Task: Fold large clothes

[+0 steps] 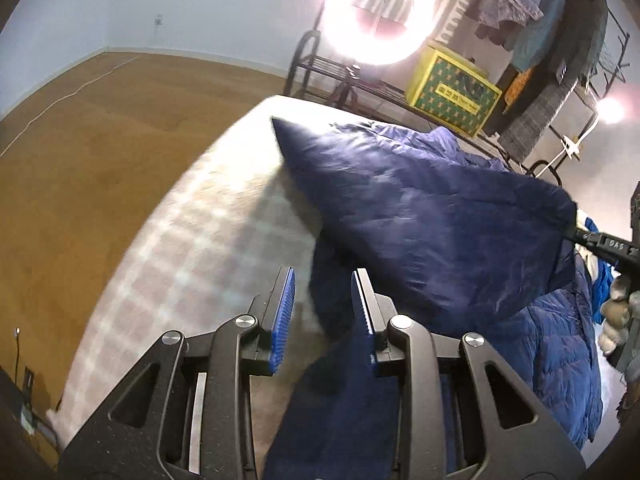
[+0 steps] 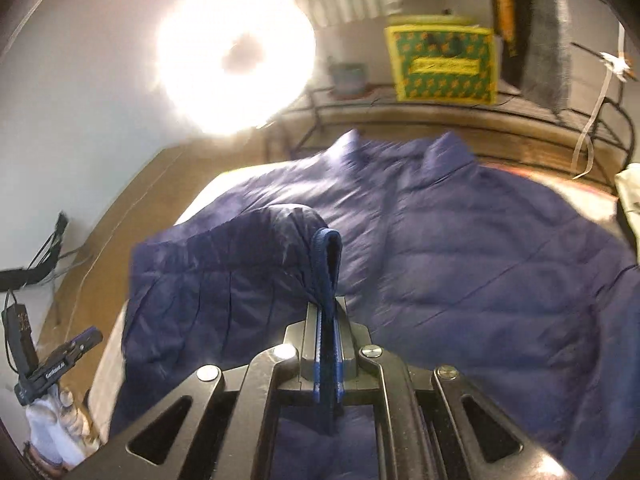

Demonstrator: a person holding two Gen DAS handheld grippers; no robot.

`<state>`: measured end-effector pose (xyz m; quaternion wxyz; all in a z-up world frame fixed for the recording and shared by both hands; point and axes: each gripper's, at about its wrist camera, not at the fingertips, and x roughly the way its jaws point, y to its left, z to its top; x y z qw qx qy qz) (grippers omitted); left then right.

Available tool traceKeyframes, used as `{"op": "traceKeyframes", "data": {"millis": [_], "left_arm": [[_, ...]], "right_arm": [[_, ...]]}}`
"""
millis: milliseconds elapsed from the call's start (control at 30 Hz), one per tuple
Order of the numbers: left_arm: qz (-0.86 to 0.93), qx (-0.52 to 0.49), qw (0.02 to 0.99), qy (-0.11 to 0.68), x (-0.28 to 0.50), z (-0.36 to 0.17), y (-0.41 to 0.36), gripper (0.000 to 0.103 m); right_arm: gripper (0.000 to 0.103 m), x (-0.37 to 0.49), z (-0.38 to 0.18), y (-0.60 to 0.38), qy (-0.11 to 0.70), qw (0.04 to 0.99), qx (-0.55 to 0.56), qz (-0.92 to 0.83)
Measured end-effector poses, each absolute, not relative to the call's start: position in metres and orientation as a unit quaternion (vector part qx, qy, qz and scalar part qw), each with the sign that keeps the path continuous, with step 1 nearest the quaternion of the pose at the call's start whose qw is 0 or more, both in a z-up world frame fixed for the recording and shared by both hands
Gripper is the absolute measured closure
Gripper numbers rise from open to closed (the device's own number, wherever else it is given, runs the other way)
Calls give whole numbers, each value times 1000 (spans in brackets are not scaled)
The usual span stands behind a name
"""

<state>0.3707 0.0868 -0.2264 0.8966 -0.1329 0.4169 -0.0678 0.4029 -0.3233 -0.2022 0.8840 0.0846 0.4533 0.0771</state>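
Observation:
A navy blue quilted puffer jacket [image 2: 460,248] lies spread on a pale checked bed [image 1: 192,248]. My right gripper [image 2: 328,312] is shut on the jacket's sleeve cuff [image 2: 326,248] and holds the sleeve lifted over the jacket body. In the left wrist view the lifted sleeve [image 1: 420,216] stretches to the right gripper [image 1: 580,236] at the right edge. My left gripper [image 1: 323,284] is open, low over the bed, with a jacket edge [image 1: 340,400] lying beneath and beside its fingers. It also shows in the right wrist view [image 2: 84,340] at the lower left.
A bright ring light [image 1: 376,12] glares behind the bed. A black metal rack [image 1: 560,80] holds hanging clothes and a yellow-green box [image 1: 452,92]. Wooden floor [image 1: 80,152] lies left of the bed. A pale cloth [image 2: 628,192] sits at the right.

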Motion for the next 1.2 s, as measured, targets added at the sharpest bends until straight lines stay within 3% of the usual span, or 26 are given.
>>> {"op": "traceKeyframes", "data": {"millis": [333,600,900,1100,1200], "left_arm": [[-82,-96,894,429,436,-246,28,74],[-64,-21,886,459,464,-273,-4,74],[-61,-9,888,456,460,-283,-6,74],[-77,-21,895,438,435,-255,-7,74],[-86,-29,904,419,415,-232,-8,74]], "right_arm": [[101,413,-232,-418,459,882,110,2],[101,428,-224,-440,442,889,120,7],[100,443,-272,-448,492,865,93,-33],[90,452,-287,-436,509,858,34,-58],[78,450,-282,-432,508,858,16,-69]]}}
